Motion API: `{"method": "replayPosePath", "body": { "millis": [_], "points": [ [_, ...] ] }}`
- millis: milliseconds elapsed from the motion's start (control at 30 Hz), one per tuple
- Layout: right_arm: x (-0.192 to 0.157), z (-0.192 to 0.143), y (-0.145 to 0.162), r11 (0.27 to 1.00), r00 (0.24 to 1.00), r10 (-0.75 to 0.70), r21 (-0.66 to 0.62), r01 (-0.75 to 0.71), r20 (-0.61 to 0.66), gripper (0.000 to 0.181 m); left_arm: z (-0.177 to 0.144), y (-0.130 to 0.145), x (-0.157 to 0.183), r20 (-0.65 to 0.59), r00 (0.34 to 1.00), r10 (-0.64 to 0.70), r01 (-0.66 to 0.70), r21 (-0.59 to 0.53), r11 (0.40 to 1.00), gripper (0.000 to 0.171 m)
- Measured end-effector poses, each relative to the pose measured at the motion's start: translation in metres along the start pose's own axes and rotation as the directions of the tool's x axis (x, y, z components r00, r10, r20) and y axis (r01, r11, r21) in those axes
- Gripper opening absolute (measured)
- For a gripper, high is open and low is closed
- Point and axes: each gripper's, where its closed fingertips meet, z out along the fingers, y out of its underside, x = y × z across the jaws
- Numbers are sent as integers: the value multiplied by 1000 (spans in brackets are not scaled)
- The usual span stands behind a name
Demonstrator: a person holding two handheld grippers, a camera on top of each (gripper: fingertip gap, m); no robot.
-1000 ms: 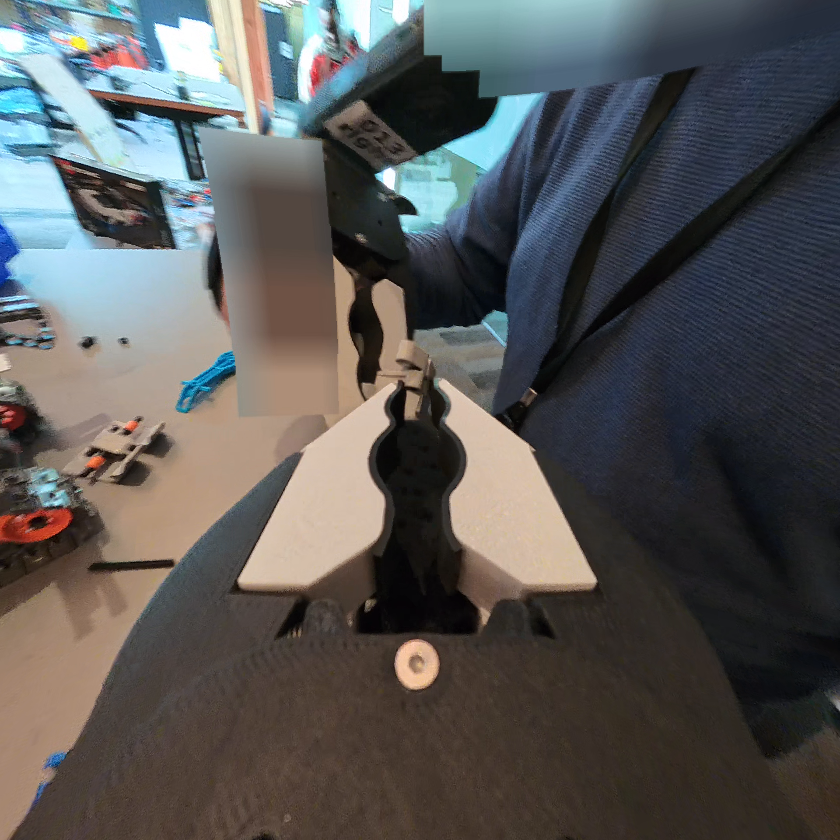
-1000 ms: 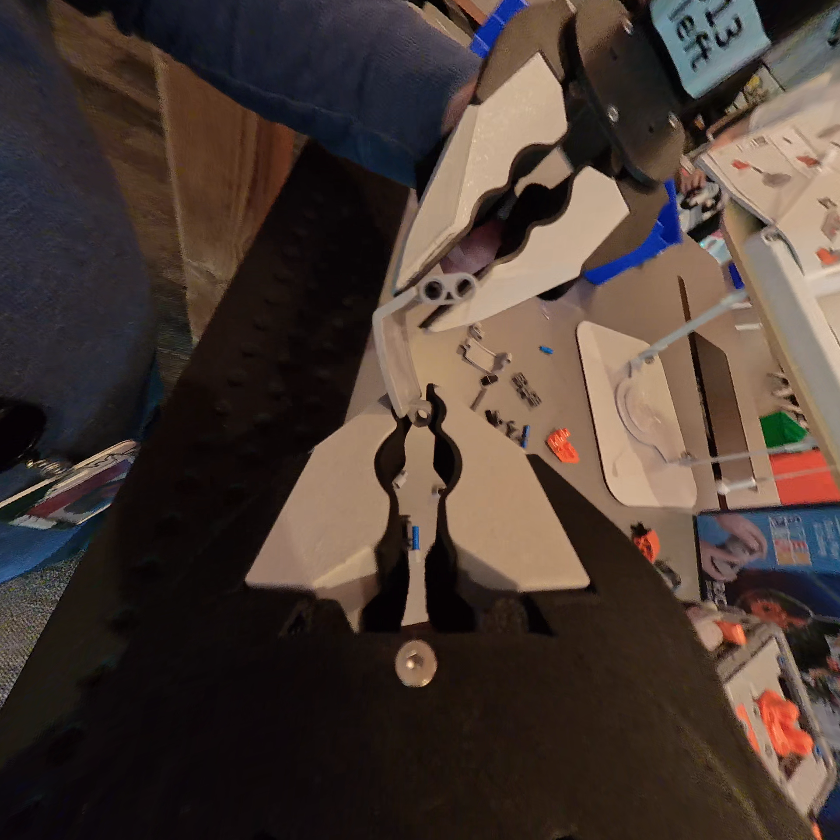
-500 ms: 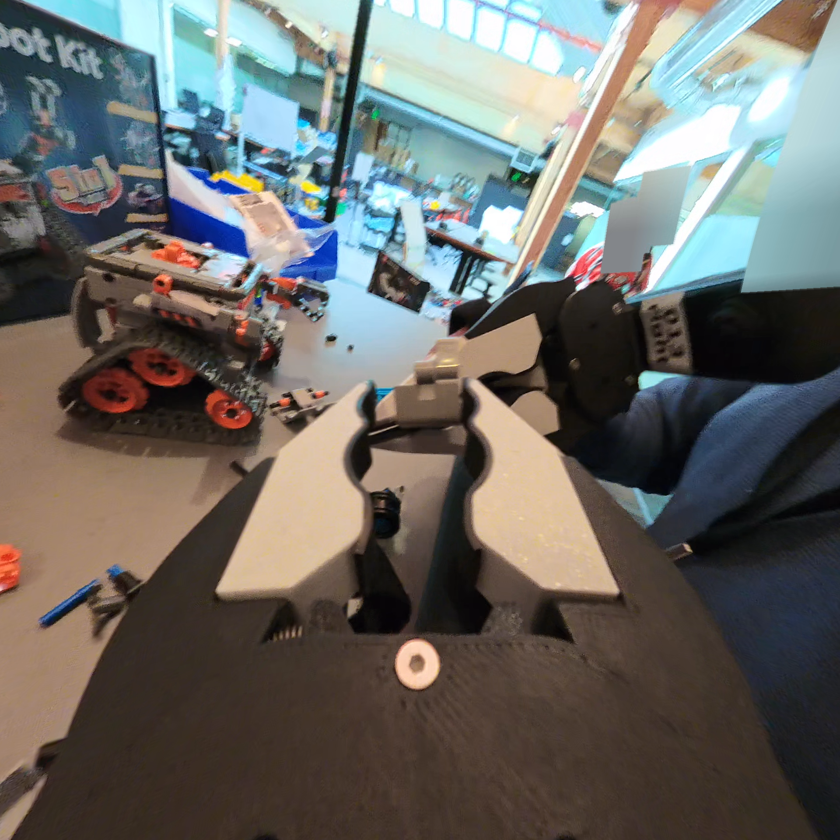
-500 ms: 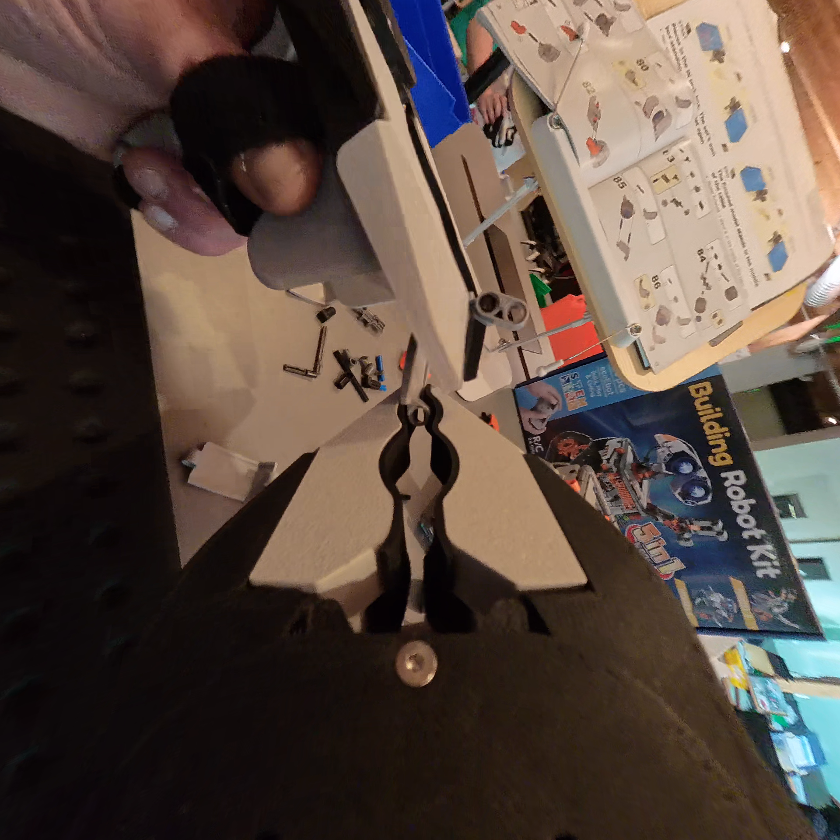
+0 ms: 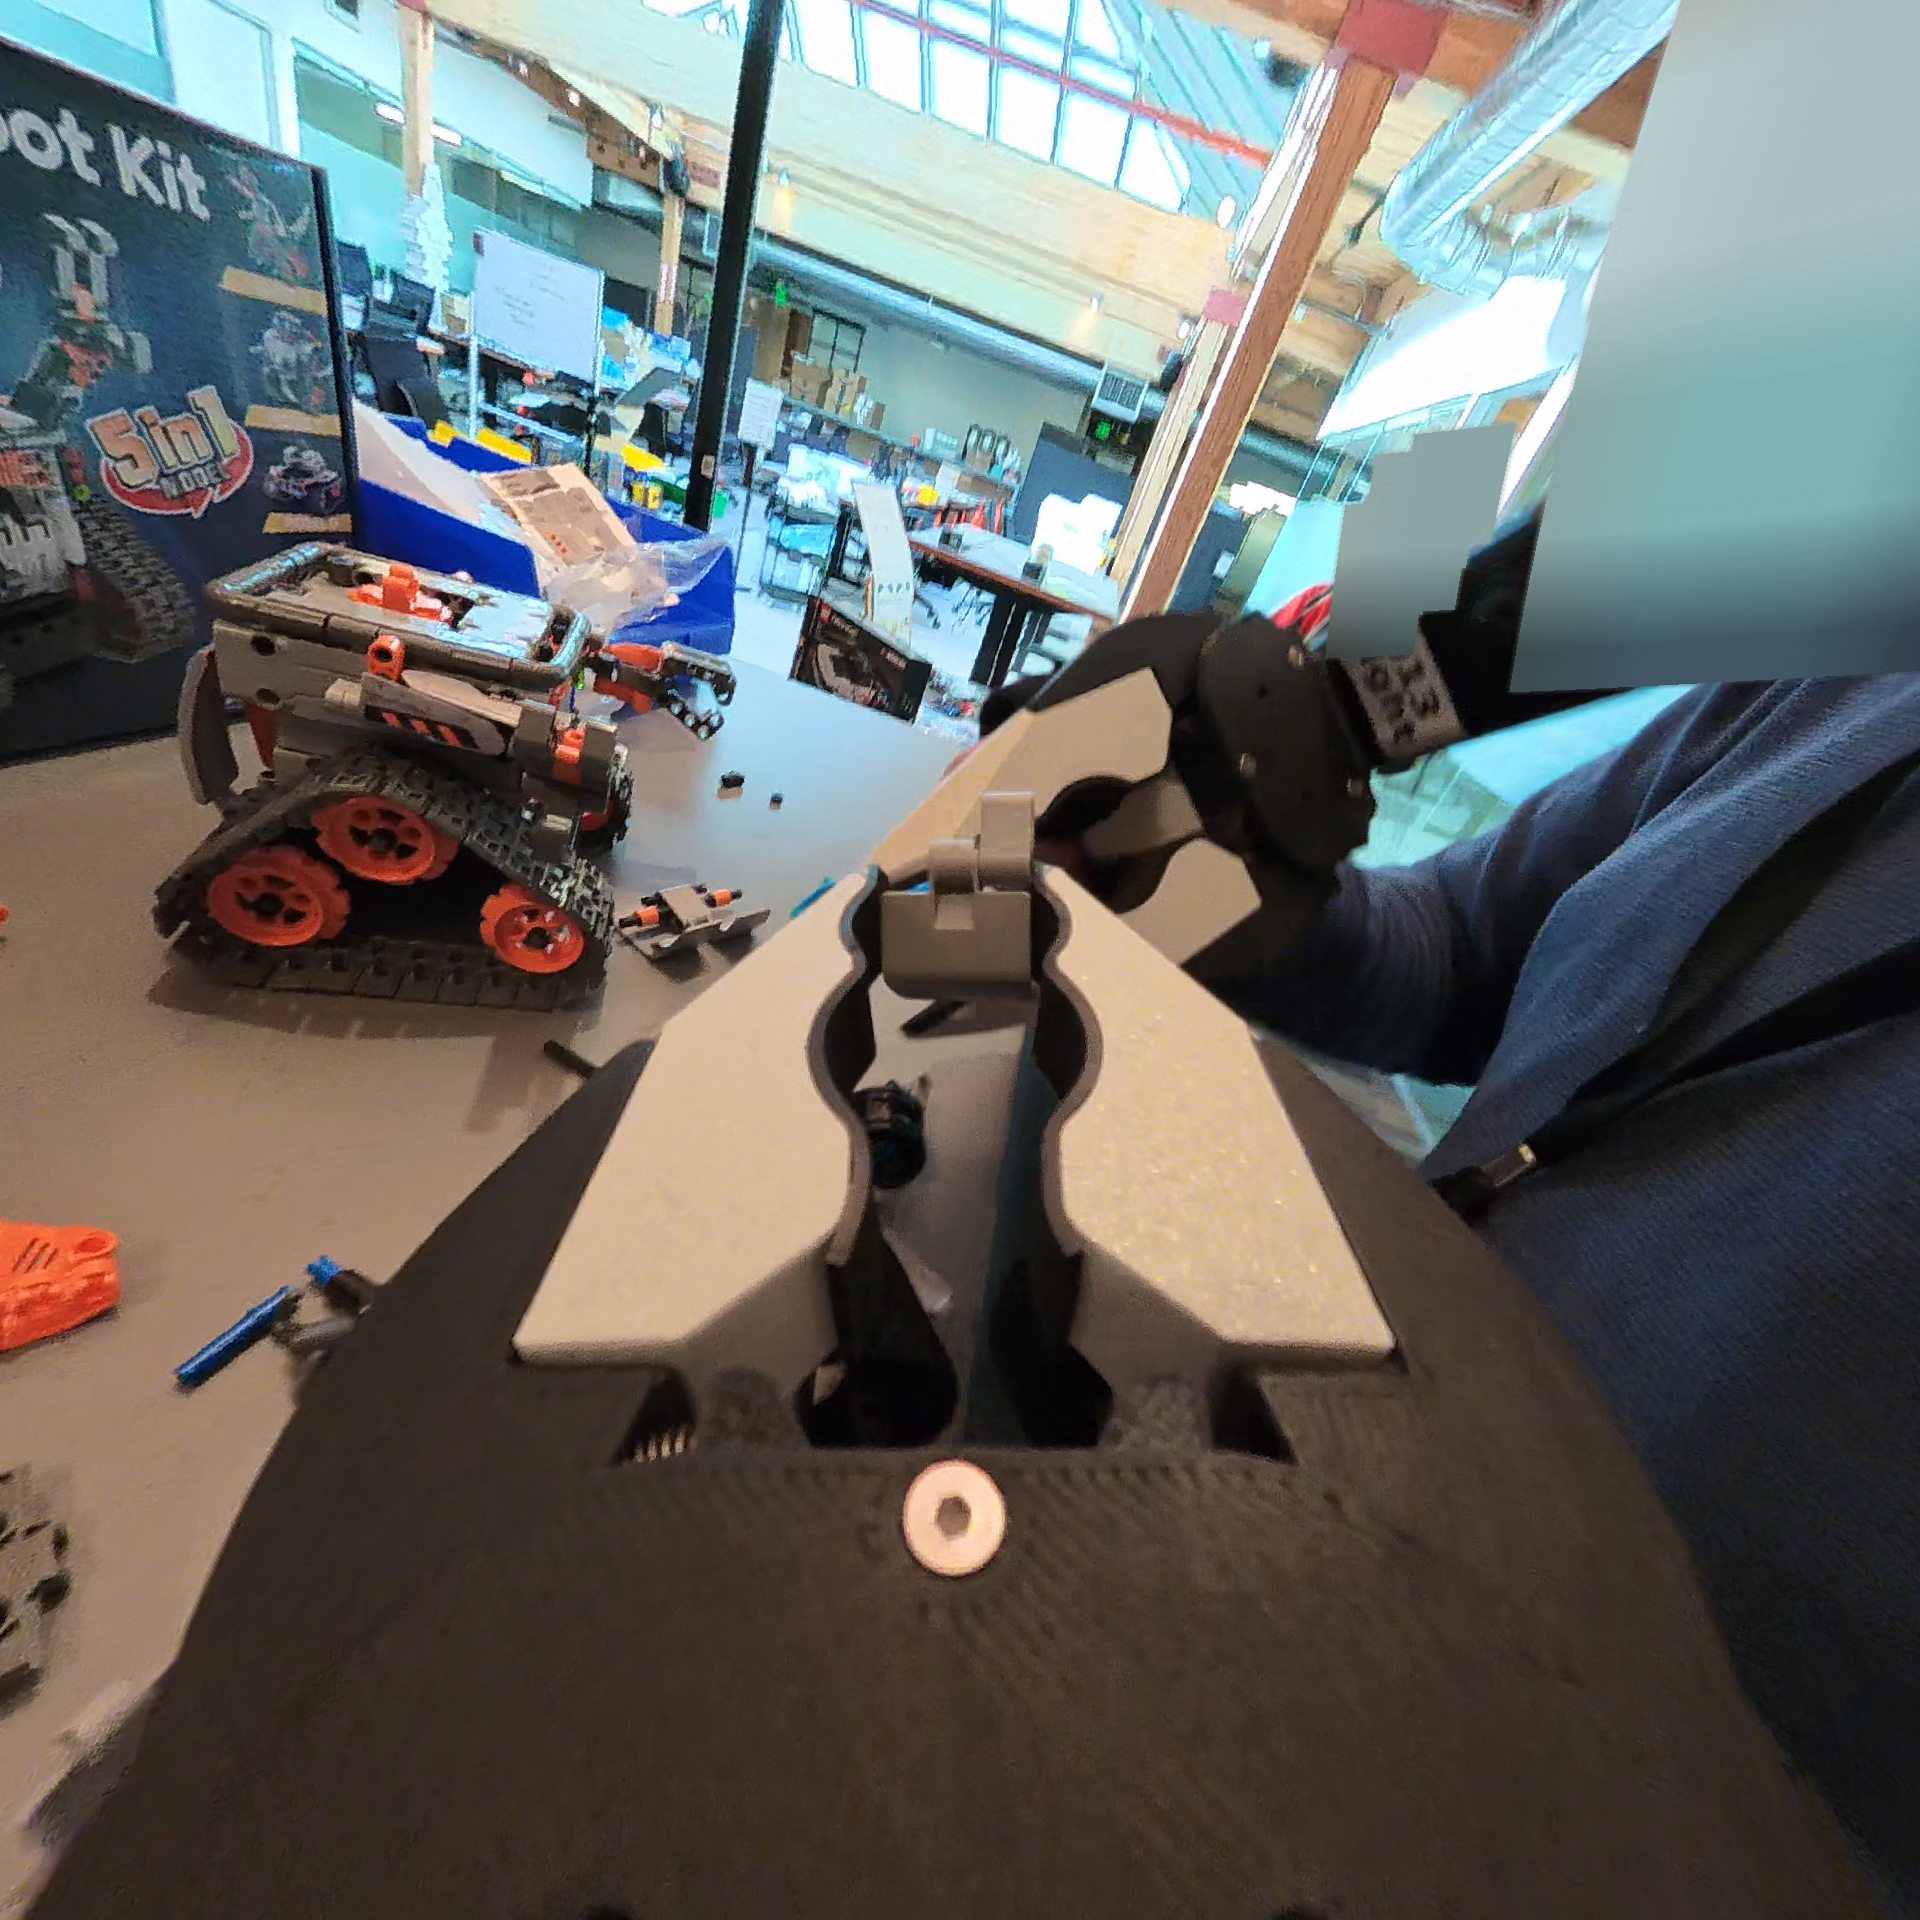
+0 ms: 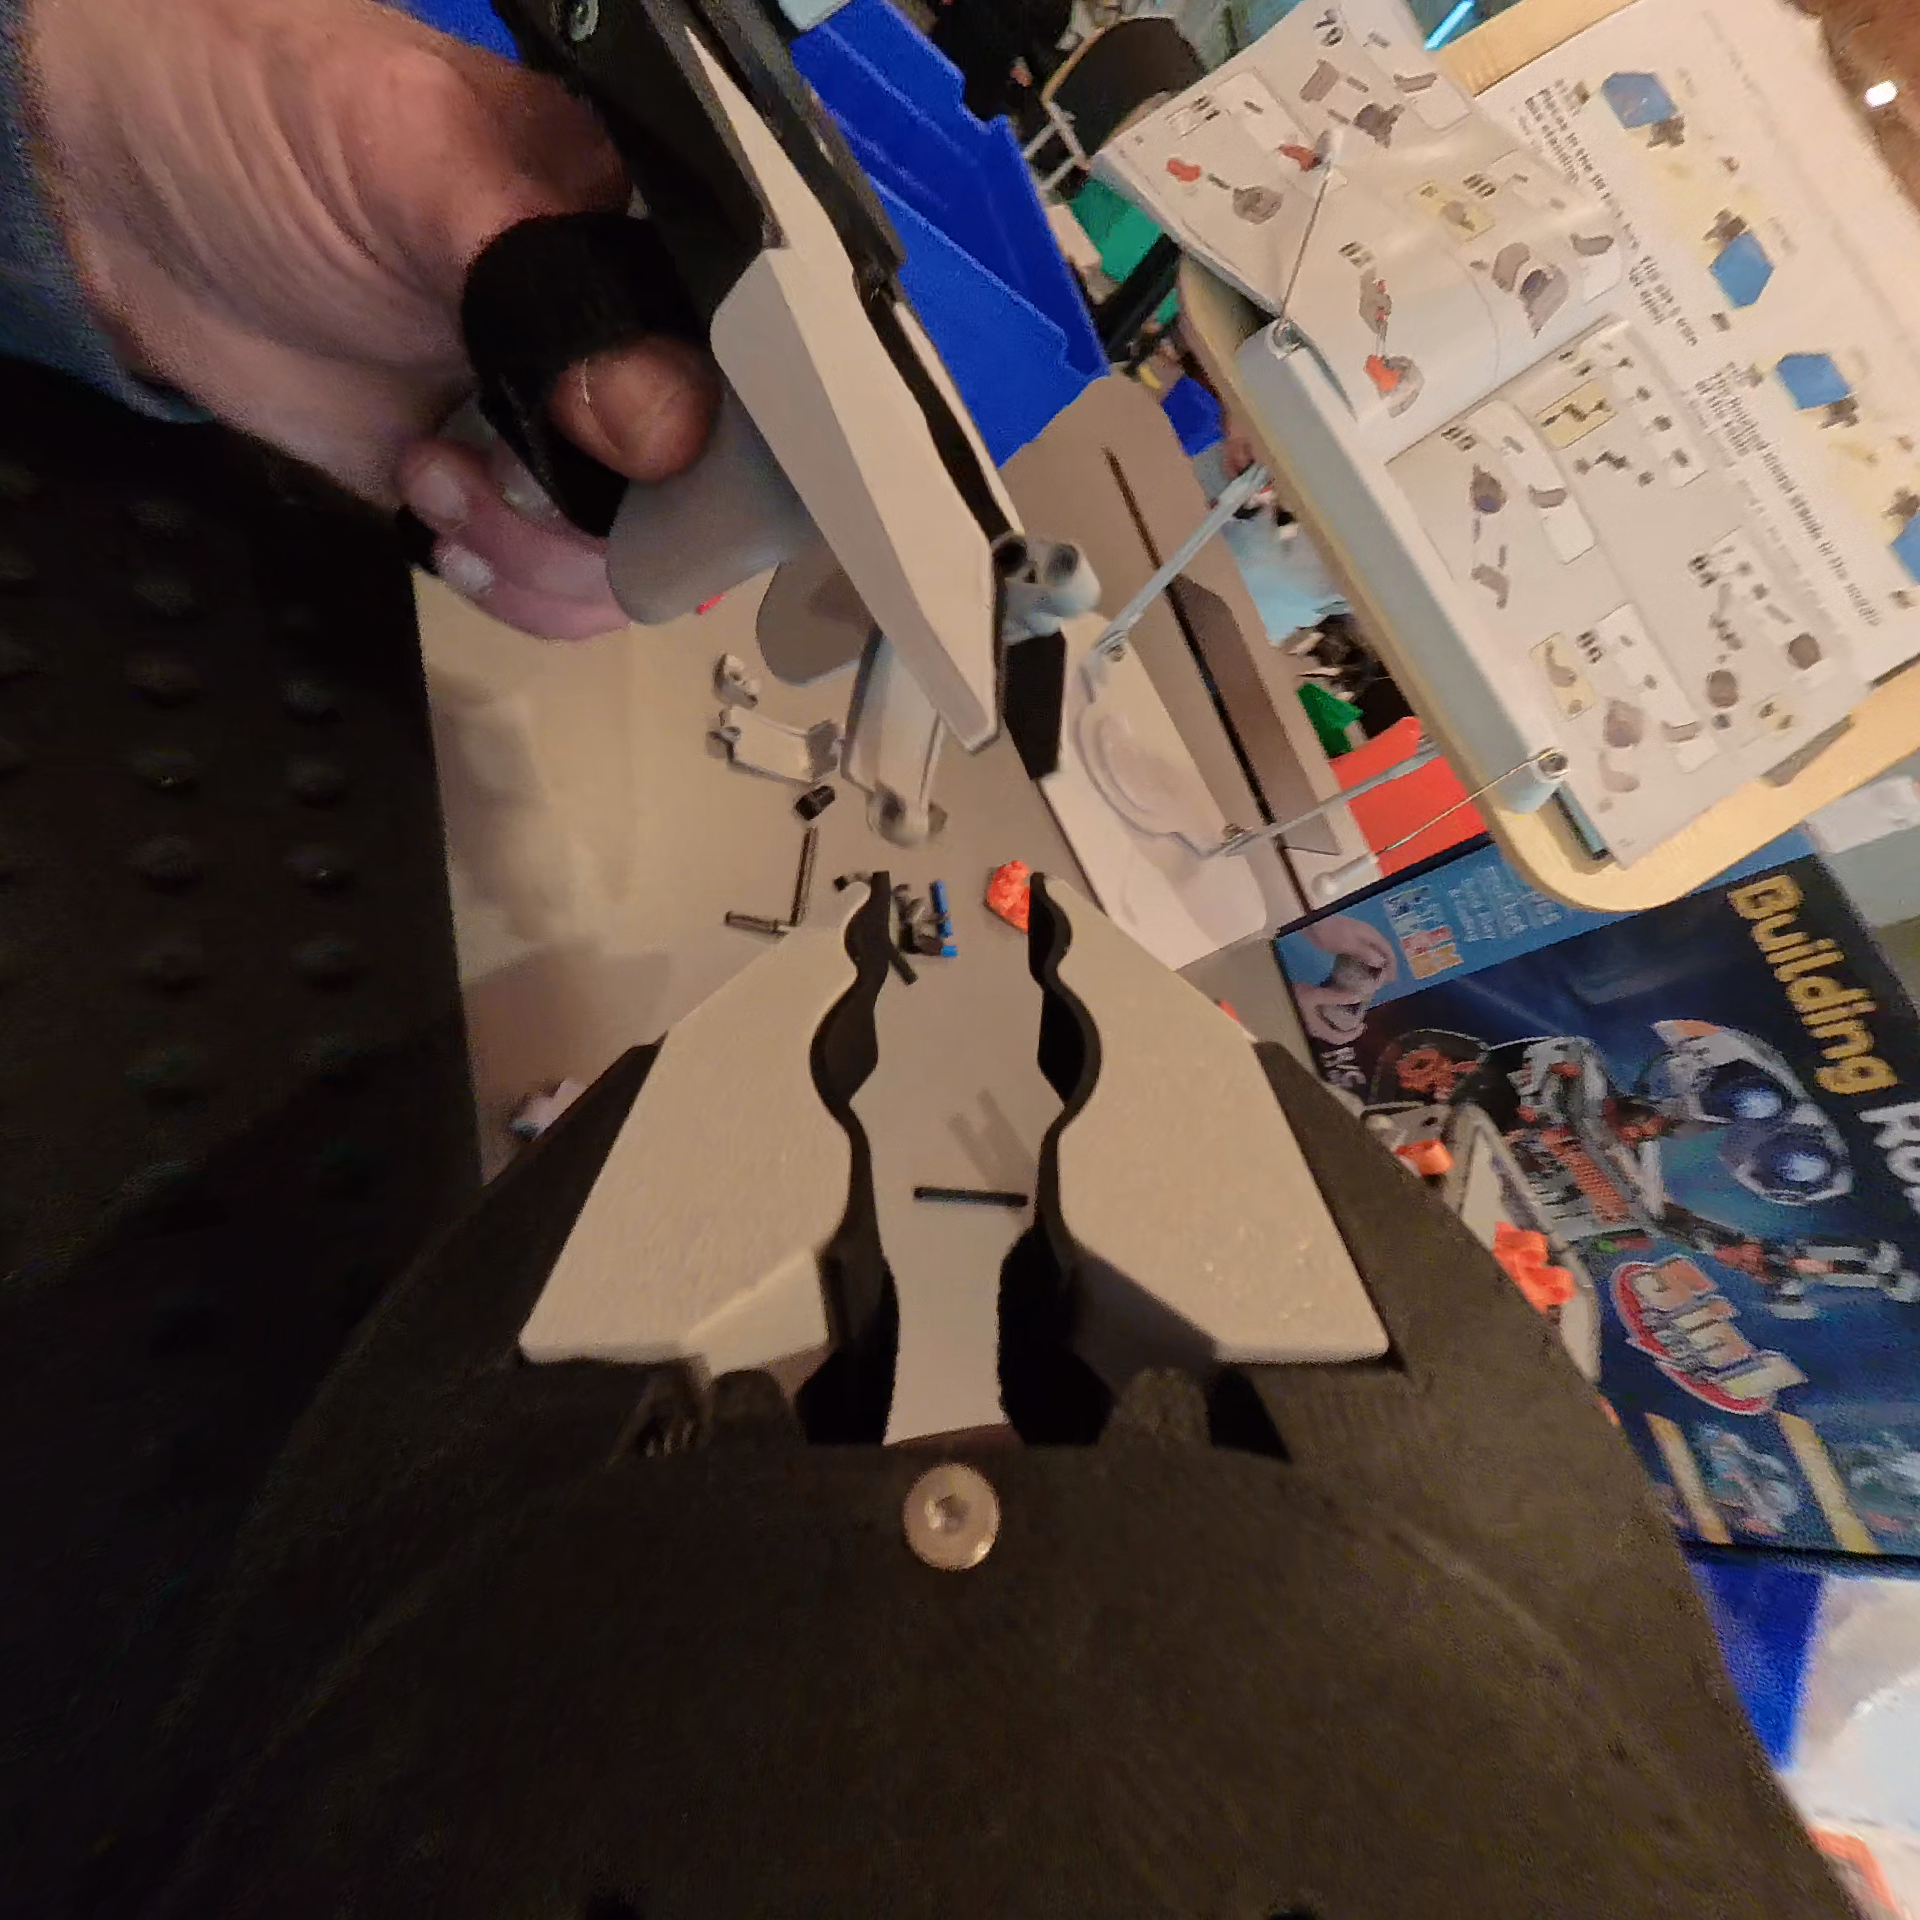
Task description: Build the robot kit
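My left gripper (image 5: 951, 894) is shut on a grey building-kit piece (image 5: 956, 935) and holds it above the table. In the right wrist view this piece (image 6: 894, 727) is a curved light-grey panel that hangs from the left gripper (image 6: 997, 696), with a two-hole connector at its top. My right gripper (image 6: 951, 904) is open and empty, and its tips sit just short of the panel's lower end. It also shows in the left wrist view (image 5: 1049, 821), right behind the held piece. A hand (image 6: 312, 260) grips the left gripper.
A grey tracked model with orange wheels (image 5: 395, 790) stands on the grey table (image 5: 260, 1122). Loose small parts (image 6: 914, 920), a black axle (image 6: 971, 1197) and an orange piece (image 5: 52, 1283) lie about. An open instruction booklet on a stand (image 6: 1558, 364), a kit box (image 6: 1662, 1195) and blue bins (image 6: 966, 260) stand behind. The tips of both grippers are at nearly the same place.
My right gripper has opened and let go of the panel's lower end. My left gripper still holds the piece. Both views swung sharply a second ago and have since steadied.
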Motion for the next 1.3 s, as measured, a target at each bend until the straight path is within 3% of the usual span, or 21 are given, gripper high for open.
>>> {"method": "replayPosePath", "body": {
  "millis": [233,400,600,733,867,1033,1167,1200,1300],
  "points": [
    [-5,-17,42,994,984,66,-93,-51,163,17,-13,46,-24,81,993,88,-62,-276,959,24],
    [-25,-15,74,976,939,147,-201,-86,310,15,-12,91,-40,115,982,148,-73,-490,869,24],
    [-24,-7,84,959,903,216,-253,-125,371,12,-20,127,-49,133,973,189,-63,-632,772,25],
    [-22,0,81,949,876,264,-269,-162,403,13,-32,137,-57,161,951,263,-79,-697,713,27],
    [-25,11,89,930,851,292,-337,-146,437,16,-35,138,-56,150,951,270,-87,-709,700,27],
    [-42,25,91,896,787,362,-418,-147,500,21,-36,133,-56,164,952,257,-77,-688,722,36],
    [-48,36,99,862,784,392,-490,-129,482,17,-37,127,-53,165,957,240,-69,-673,737,38],
    [-47,38,102,854,792,392,-505,-124,468,8,-37,127,-52,160,957,242,-74,-673,736,39],
    [-46,41,100,864,797,378,-489,-121,471,3,-38,129,-51,143,955,260,-91,-692,716,39]
  ]
}}
